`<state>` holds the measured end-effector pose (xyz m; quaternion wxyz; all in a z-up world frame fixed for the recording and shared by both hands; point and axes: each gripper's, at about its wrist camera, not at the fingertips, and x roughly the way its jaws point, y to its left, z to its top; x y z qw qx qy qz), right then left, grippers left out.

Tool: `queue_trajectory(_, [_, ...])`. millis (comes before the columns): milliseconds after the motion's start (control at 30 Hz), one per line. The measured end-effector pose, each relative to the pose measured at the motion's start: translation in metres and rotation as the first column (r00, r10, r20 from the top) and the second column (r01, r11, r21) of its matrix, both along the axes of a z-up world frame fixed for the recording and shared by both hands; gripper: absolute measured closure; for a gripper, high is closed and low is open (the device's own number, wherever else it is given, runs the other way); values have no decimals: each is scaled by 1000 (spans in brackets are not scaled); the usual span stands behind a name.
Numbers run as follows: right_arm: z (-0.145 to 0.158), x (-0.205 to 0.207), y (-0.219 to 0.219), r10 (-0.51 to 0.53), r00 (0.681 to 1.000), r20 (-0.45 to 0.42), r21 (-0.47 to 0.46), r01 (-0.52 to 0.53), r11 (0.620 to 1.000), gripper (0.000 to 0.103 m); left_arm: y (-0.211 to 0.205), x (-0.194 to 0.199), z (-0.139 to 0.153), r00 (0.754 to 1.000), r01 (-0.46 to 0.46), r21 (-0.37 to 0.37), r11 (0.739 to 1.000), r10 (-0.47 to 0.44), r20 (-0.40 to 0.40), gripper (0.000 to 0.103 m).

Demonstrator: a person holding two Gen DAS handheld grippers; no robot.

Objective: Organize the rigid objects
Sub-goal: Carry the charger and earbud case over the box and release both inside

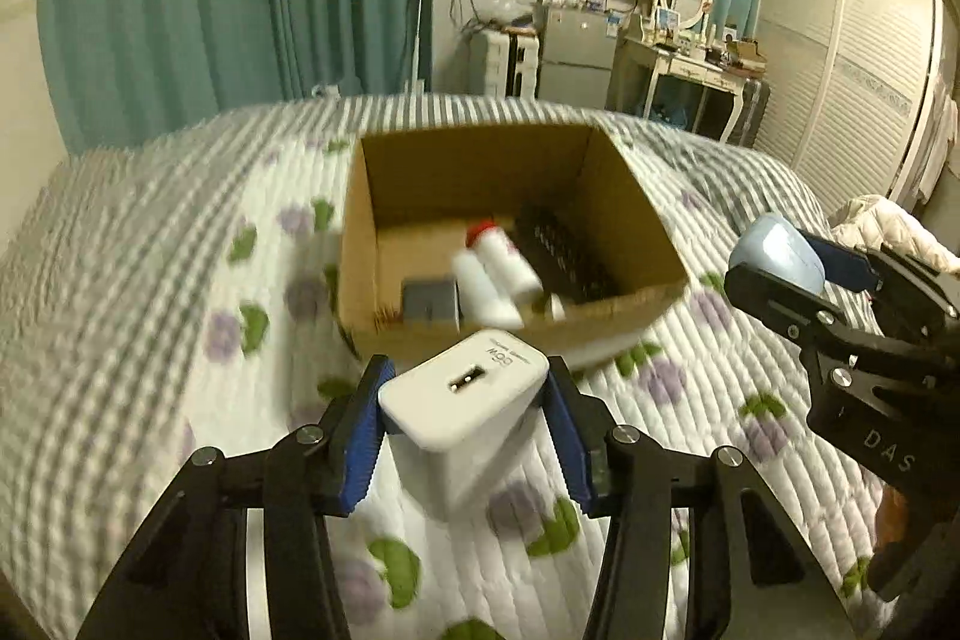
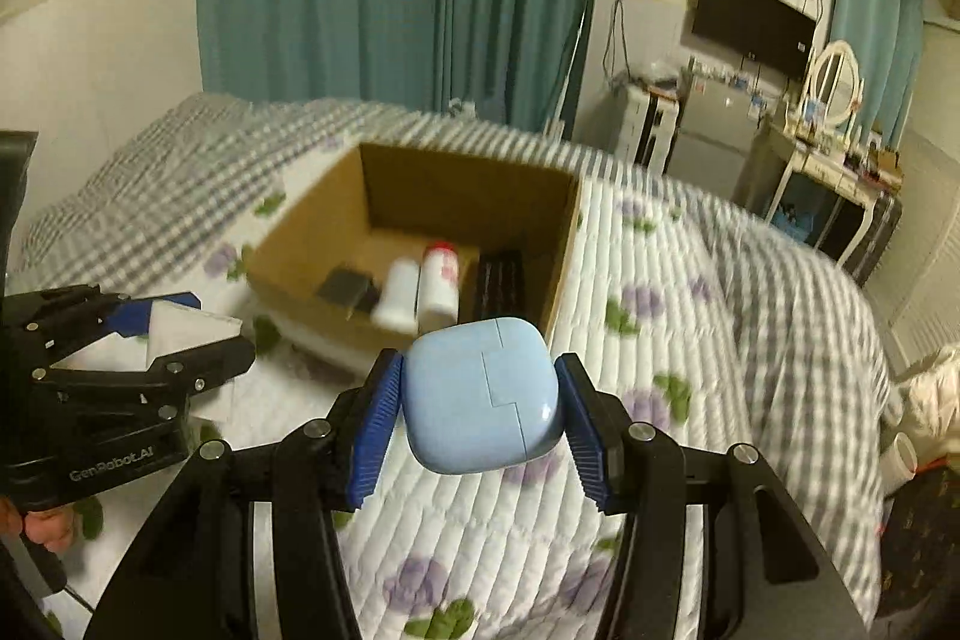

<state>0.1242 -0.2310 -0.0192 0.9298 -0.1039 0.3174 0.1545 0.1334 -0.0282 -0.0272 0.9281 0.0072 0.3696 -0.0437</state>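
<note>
With bottles point(image 1: 498, 274) already boxed, the left hand-held gripper point(image 1: 465, 415) clenches a white charger point(image 1: 465, 400) and the right hand-held gripper point(image 2: 480, 400) a blue case point(image 2: 483, 394), both short of the cardboard box point(image 2: 561, 256) at twelve o'clock.

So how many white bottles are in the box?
2. Both lie side by side in the cardboard box: the red-capped bottle beside the black thing, the plain bottle beside the grey block. More may be hidden.

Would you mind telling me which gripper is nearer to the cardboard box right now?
Left, as far as I can judge. The left gripper, holding the white charger, hovers just before the cardboard box. The right gripper, holding the blue case, sits slightly further back.
</note>
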Motion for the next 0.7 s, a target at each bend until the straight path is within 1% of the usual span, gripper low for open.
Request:
queue_trajectory(67, [11,8,3,8,1000,20,1,-8,1000,52,2,13,15,1000,-2,-10,1000,3,25,52])
queue_trajectory(167, [27,30,8,18,998,53,5,-18,1000,52,9,44,32,999,4,-76,997,-1,45,52])
queue_trajectory(200, [30,37,9,19,998,60,7,-20,1000,52,10,55,35,999,7,-78,997,-3,51,52])
queue_trajectory(267, [34,56,12,22,997,72,19,-23,1000,52,7,85,35,998,4,-49,999,-1,61,52])
queue_trajectory(333, [35,76,14,22,997,74,32,-24,999,52,7,119,26,999,-12,-25,1000,13,39,52])
queue_trajectory(433, [29,108,15,18,998,61,45,-21,999,52,9,156,2,1000,-16,-32,999,16,-5,52])
queue_trajectory(567, [13,140,15,20,999,36,37,-21,999,52,12,183,-26,998,-52,-16,999,51,-37,52])
queue_trajectory(700, [-7,159,9,25,1000,-4,54,-24,998,52,13,194,-39,997,-41,-42,998,38,-67,52])
